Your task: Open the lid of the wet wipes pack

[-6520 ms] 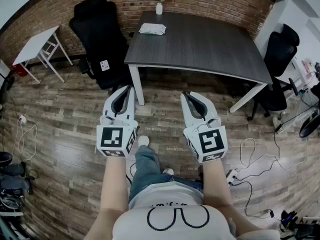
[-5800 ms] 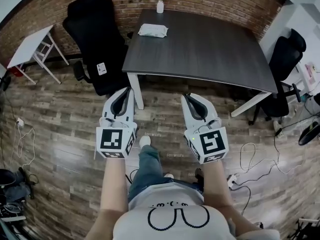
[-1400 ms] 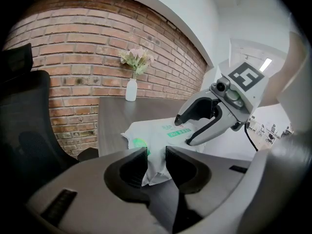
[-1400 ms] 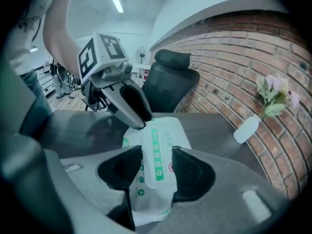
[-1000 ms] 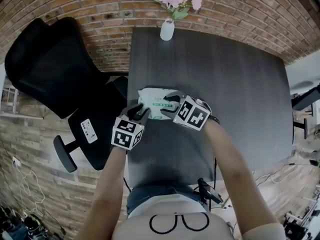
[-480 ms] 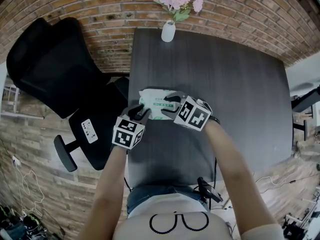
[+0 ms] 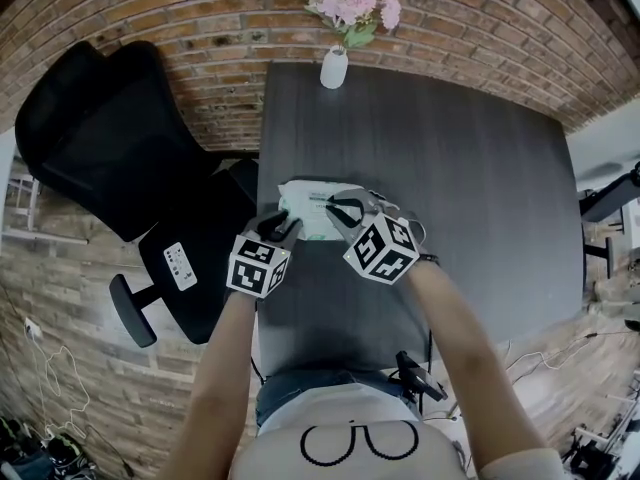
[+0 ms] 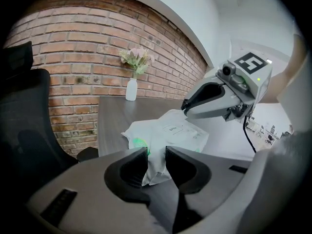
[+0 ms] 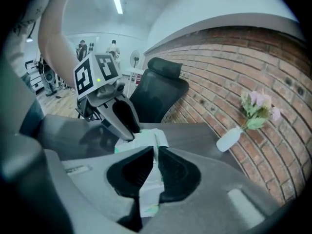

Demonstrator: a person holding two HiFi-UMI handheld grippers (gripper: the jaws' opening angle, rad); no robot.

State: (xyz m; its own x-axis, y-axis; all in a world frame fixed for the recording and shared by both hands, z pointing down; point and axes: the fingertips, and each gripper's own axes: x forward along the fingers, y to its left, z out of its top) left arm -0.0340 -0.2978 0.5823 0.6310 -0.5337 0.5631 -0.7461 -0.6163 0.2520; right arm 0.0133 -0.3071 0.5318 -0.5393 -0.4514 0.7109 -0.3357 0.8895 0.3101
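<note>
A white wet wipes pack (image 7: pixel 305 211) lies on the dark table (image 7: pixel 450 168) near its left edge. My left gripper (image 7: pixel 283 230) is at the pack's near end, and its jaws hold that end (image 8: pixel 155 167) between them. My right gripper (image 7: pixel 336 207) sits over the middle of the pack, tilted downward. Its jaws are closing and stand almost together, with the thin white lid flap (image 9: pixel 156 147) pinched upright between them. In the left gripper view the right gripper (image 8: pixel 186 107) touches the pack's top (image 8: pixel 170 130) beside the label.
A white vase with pink flowers (image 7: pixel 335 66) stands at the table's far edge against the brick wall. A black office chair (image 7: pixel 100 138) stands close to the table's left side. A cable clamp (image 7: pixel 415 378) sits at the near edge.
The right gripper's jaws have gone from wide to nearly together on the flap, and that gripper has lifted slightly and rolled. The left gripper and pack have stayed put.
</note>
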